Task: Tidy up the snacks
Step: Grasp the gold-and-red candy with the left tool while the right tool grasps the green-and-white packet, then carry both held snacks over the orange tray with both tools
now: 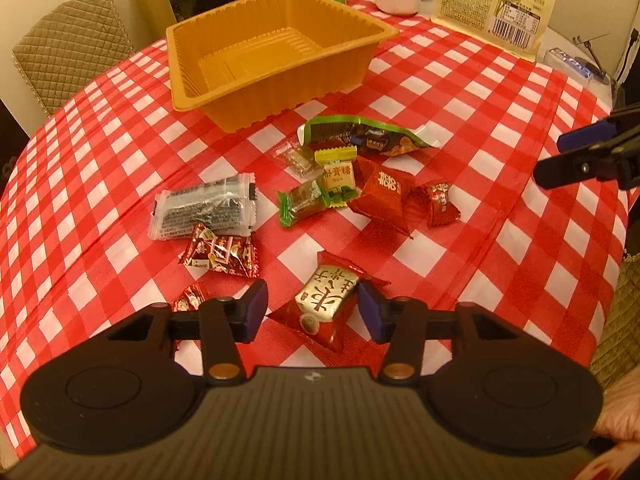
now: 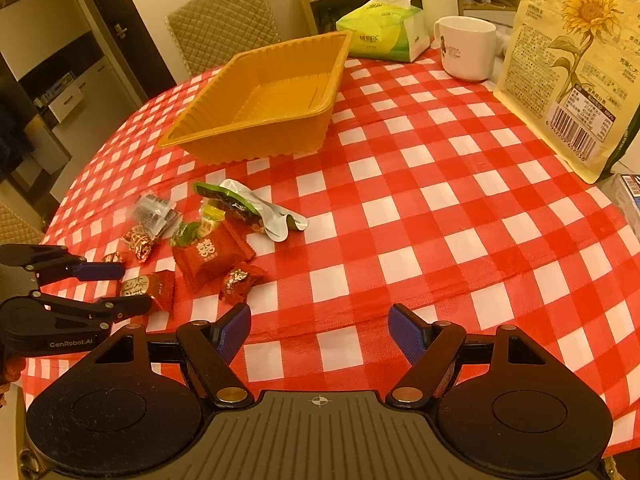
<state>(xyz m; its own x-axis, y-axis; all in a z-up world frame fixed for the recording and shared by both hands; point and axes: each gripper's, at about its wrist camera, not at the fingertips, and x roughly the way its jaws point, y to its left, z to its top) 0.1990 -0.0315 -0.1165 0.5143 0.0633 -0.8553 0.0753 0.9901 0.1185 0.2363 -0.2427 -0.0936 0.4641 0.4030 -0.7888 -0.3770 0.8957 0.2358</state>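
The left gripper straddles a red-and-gold candy on the tablecloth, pads not yet pressing it. The right gripper hangs open over bare cloth. The orange tray sits empty beyond the scattered snacks.

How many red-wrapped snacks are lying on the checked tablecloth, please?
5: red-and-gold packet inside the left hand-held gripper, red candy partly behind it, red foil packet beside the silver packet, double-happiness box, and wrapped sweet beside it. Others may be hidden.
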